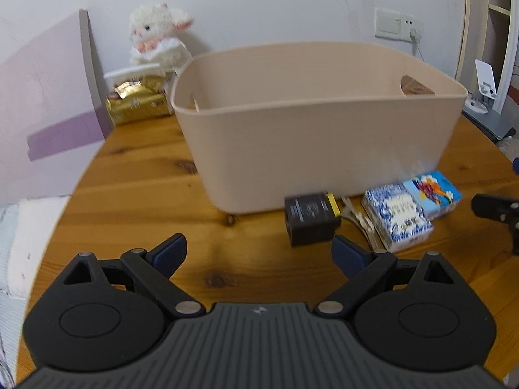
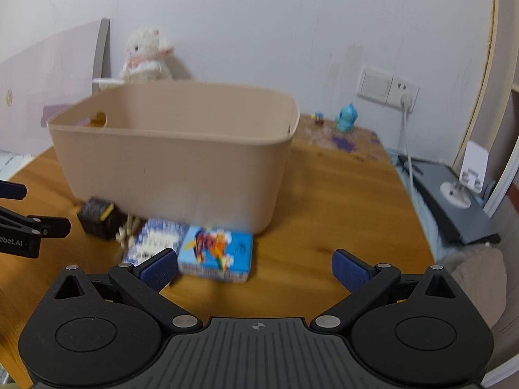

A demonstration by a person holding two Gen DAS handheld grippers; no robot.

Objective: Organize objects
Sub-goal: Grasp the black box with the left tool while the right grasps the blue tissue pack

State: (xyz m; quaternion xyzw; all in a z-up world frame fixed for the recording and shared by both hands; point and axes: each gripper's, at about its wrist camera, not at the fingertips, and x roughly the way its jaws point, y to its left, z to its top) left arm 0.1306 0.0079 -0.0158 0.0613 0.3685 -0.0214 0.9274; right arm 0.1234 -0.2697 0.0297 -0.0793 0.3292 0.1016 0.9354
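Bin [image 1: 308, 149]: beige plastic, upright, open-topped.
Black box [image 1: 309, 218]: yellow-striped, against the bin's front.
Two cartons [image 2: 201, 249]: blue-printed, lying side by side beside it.

Left gripper [image 1: 258, 256]: 6 o'clock, jaws wide apart, nothing between
Beige bin [image 1: 311, 136]: centre, on wooden table [image 1: 136, 188]
Black box [image 1: 309, 218]: 4 o'clock, before bin
Two cartons [image 1: 412, 210]: 3 o'clock
Plush toy [image 1: 159, 35]: 11 o'clock
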